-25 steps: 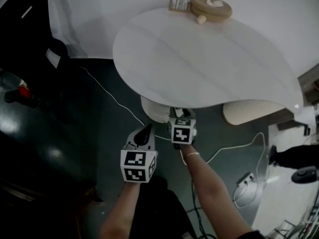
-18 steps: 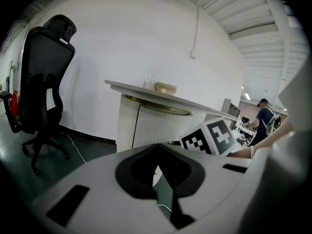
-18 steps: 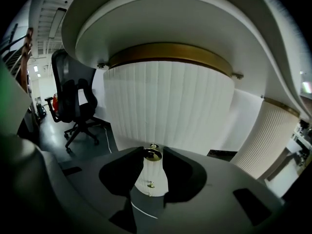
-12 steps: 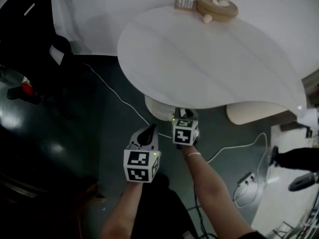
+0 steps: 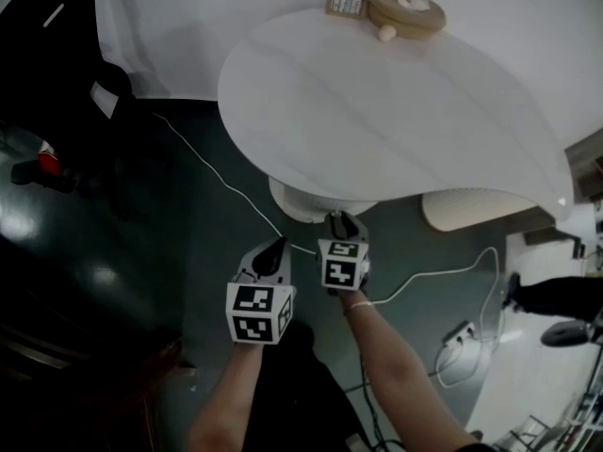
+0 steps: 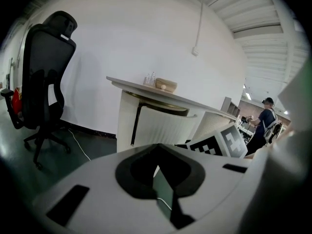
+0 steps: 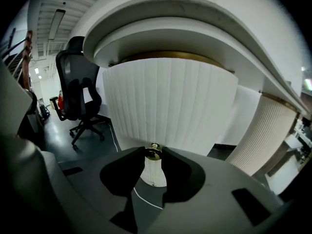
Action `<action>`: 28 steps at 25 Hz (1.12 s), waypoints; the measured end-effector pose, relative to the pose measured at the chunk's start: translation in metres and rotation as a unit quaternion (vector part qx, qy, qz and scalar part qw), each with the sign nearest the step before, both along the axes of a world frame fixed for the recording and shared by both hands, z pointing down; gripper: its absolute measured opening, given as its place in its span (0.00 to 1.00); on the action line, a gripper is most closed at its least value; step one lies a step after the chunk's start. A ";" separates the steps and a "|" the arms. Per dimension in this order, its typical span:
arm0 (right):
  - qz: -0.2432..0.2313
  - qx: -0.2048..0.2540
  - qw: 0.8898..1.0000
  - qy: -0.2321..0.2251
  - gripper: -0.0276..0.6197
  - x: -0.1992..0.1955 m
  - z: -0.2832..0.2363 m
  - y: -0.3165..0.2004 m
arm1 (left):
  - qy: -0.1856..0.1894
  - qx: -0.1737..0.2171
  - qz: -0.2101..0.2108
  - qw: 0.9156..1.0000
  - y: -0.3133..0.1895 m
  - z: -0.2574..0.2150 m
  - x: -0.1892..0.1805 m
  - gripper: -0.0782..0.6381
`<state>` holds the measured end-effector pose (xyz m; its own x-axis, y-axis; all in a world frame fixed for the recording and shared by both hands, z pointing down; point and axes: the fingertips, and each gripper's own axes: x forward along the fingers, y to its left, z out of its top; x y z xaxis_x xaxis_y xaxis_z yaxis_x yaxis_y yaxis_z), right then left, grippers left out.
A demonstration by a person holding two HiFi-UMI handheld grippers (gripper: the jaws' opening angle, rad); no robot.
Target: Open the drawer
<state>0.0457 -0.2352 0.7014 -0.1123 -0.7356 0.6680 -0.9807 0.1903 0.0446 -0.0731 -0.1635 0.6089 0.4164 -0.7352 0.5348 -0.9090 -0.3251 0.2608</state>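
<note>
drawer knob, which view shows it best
Right gripper view: the brass knob sits clamped between the right gripper's fingers, which have just closed on it. In the head view the gripper covers it; the left gripper view doesn't show it.

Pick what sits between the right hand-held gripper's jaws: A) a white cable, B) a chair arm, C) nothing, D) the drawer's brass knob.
D: the right hand-held gripper has just been closing its jaws, which now press on the brass knob of the fluted drawer front.

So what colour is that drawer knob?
Gold; the knob shows best in the right gripper view.
</note>
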 end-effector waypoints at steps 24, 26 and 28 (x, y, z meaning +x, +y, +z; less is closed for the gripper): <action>-0.021 -0.086 0.996 -0.013 0.20 -0.002 0.008 0.115 | -0.011 -0.067 0.032 0.997 0.054 0.008 0.011 0.11; -0.026 -0.090 0.996 -0.011 0.20 -0.001 0.008 0.124 | -0.013 -0.072 0.033 0.997 0.057 0.009 0.011 0.11; -0.031 -0.097 0.995 -0.007 0.20 -0.001 0.008 0.133 | -0.015 -0.076 0.034 0.996 0.060 0.010 0.010 0.11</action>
